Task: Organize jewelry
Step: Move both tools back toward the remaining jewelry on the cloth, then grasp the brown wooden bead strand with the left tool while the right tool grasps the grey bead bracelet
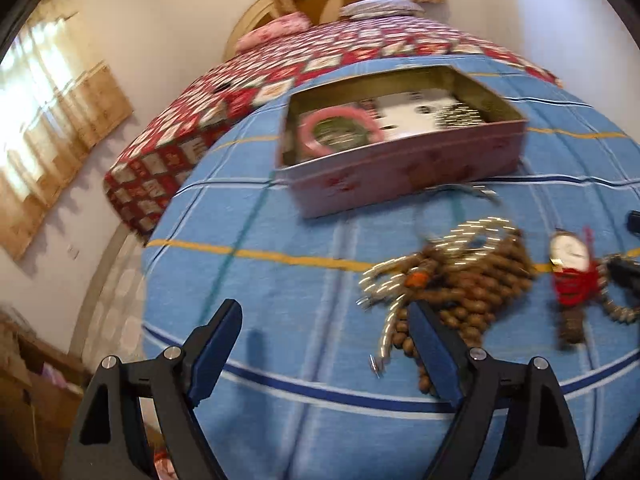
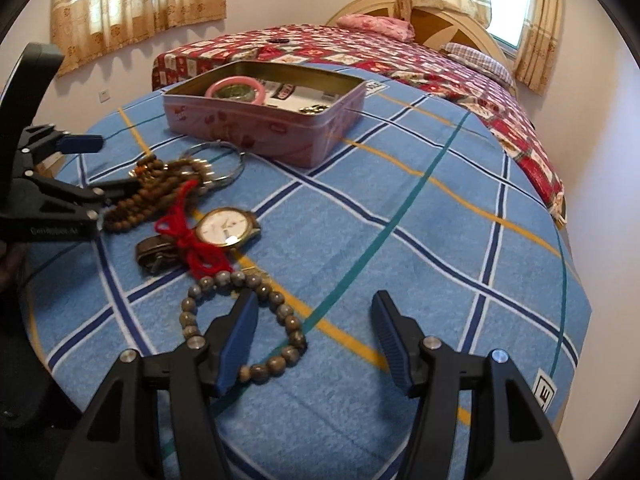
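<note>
Open pink tin sits upper centre of the right wrist view on the blue checked blanket, lid off. It already holds a pink bangle and some small pieces on a white card, so it reads as the collecting box; the loose pieces are probably laid out in front of it so that they can be picked one by one.

Loose jewelry is at centre left of the right wrist view: brown bead necklace tangled with thin silver bangles, a watch with red cord across its strap, and a grey bead bracelet lowest of all.

Right gripper: jaws partly open, nothing between the pads. Its left finger lies over the grey bead bracelet, which reaches just inside the gap on the left. Whether the pad touches the beads I can't tell. My guess is that the bracelet is the next pick.

Left gripper: jaws wide, empty. The view is blurred. The brown bead necklace sits right of centre, its lower end passing behind the right finger, so it is beside the gap and not in it. The watch is further right, the pink tin above centre, well apart from this gripper.

In the right wrist view the left gripper shows at left edge, one finger by the necklace.
</note>
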